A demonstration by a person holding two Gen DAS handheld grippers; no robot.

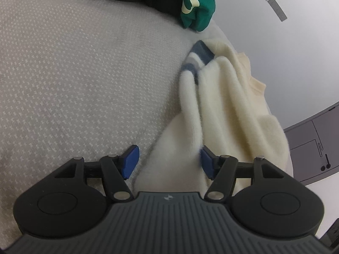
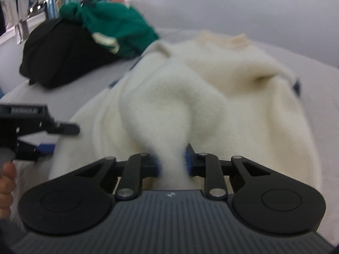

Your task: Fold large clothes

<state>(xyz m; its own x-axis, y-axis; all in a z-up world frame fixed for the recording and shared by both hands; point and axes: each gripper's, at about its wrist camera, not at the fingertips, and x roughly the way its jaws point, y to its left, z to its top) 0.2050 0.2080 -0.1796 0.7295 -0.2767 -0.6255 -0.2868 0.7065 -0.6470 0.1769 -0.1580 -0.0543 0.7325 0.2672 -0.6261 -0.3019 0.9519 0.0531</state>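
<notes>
While the cream sweater (image 2: 211, 97) lies bunched on the pale patterned bed cover (image 1: 74, 74), a twisted fold of it is pinched between the blue pads of the right gripper (image 2: 172, 160); this grasp is seen only in the right wrist view, which is blurred. The left gripper (image 1: 167, 160) is seen with jaws spread apart, cream fabric lying between the pads but not pressed by them. From the right wrist view, the left gripper (image 2: 42, 137) is also seen at the left edge, beside the sweater's hem, with part of a hand (image 2: 6, 182) below it. Only in the left wrist view is the blue-and-grey striped cuff (image 1: 197, 59) shown clearly. Three garments are counted: one cream sweater, one green garment (image 2: 114, 29), one black garment (image 2: 61, 53), the last two heaped together at the far side of the bed. A clothes rack (image 2: 27, 2) is shown only in the right view; a grey panel (image 1: 313, 139) only in the left.
</notes>
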